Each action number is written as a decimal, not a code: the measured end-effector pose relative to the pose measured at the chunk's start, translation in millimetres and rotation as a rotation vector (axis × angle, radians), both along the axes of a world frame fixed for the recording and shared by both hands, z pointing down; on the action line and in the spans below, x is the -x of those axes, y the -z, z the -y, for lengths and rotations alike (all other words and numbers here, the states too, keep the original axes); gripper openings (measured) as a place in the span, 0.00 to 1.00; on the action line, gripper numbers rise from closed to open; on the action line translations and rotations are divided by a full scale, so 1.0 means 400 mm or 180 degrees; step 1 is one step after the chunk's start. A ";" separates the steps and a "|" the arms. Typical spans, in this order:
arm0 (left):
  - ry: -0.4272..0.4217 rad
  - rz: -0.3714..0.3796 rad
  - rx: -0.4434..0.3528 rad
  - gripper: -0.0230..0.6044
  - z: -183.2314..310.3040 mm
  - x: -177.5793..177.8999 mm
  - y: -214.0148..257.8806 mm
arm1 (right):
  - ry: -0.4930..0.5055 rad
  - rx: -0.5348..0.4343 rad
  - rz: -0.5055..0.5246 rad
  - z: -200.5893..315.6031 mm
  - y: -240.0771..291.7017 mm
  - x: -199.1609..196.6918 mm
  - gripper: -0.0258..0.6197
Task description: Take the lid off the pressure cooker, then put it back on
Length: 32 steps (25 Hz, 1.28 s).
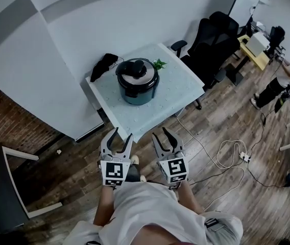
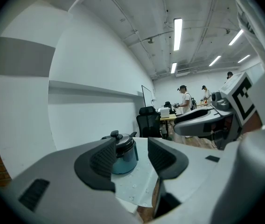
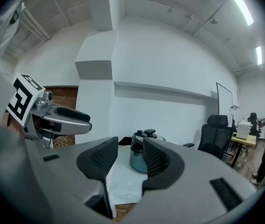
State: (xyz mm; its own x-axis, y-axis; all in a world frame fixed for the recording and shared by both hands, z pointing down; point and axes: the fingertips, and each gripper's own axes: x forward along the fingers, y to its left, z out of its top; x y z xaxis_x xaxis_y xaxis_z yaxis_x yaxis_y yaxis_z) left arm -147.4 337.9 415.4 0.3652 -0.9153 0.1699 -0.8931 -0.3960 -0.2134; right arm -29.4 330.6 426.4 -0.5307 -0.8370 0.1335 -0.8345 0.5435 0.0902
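Note:
A teal pressure cooker [image 1: 137, 84] stands on a small white table [image 1: 180, 93], its black and silver lid [image 1: 136, 70] in place. I hold both grippers side by side in front of me, short of the table's near edge and pointing at it. My left gripper [image 1: 123, 133] is open with nothing between its jaws. My right gripper [image 1: 161, 132] is open and empty too. In the left gripper view the cooker [image 2: 123, 155] shows far off between the jaws of the left gripper [image 2: 131, 155]. The right gripper view frames the cooker [image 3: 137, 161] past the right gripper [image 3: 130, 157].
A black cloth [image 1: 103, 64] and a small green plant [image 1: 159, 64] lie on the table behind the cooker. Black office chairs [image 1: 214, 42] stand to the table's right. Cables [image 1: 226, 160] trail over the wooden floor. A person [image 1: 288, 80] stands far right.

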 end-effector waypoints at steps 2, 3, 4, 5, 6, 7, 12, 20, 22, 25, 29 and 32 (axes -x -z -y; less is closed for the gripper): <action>-0.0013 0.0003 0.0003 0.37 0.017 -0.004 -0.005 | -0.0011 0.0005 -0.0001 0.017 -0.005 -0.005 0.30; -0.0023 0.0004 0.0000 0.37 0.026 -0.006 -0.006 | -0.0013 0.0005 -0.0005 0.026 -0.007 -0.007 0.30; -0.0032 0.0007 -0.0007 0.37 0.036 -0.009 -0.007 | -0.0012 0.0001 -0.0009 0.035 -0.009 -0.008 0.30; -0.0039 0.0009 -0.0016 0.37 0.047 -0.011 -0.008 | -0.0013 -0.0006 -0.0011 0.045 -0.011 -0.009 0.30; -0.0045 0.0009 -0.0027 0.37 0.058 -0.012 -0.009 | -0.0018 -0.0013 -0.0012 0.055 -0.012 -0.010 0.30; -0.0050 0.0005 -0.0035 0.37 0.070 -0.013 -0.011 | -0.0026 -0.0018 -0.0011 0.066 -0.013 -0.011 0.30; -0.0077 -0.0027 -0.0048 0.37 0.135 -0.014 -0.011 | -0.0043 -0.0009 -0.0033 0.127 -0.015 -0.008 0.30; -0.0105 -0.0032 -0.0022 0.37 0.261 -0.015 -0.012 | -0.0072 0.0006 -0.0046 0.254 -0.011 -0.011 0.30; -0.0122 -0.0037 -0.0006 0.37 0.298 -0.015 -0.012 | -0.0093 0.0016 -0.0052 0.292 -0.009 -0.012 0.30; -0.0145 -0.0048 0.0011 0.37 0.352 -0.016 -0.011 | -0.0117 0.0030 -0.0059 0.347 -0.006 -0.013 0.30; -0.0159 -0.0056 0.0020 0.37 0.424 -0.015 -0.007 | -0.0137 0.0042 -0.0071 0.416 -0.003 -0.015 0.30; -0.0172 -0.0067 0.0030 0.37 0.478 -0.014 -0.007 | -0.0157 0.0057 -0.0087 0.469 -0.005 -0.017 0.30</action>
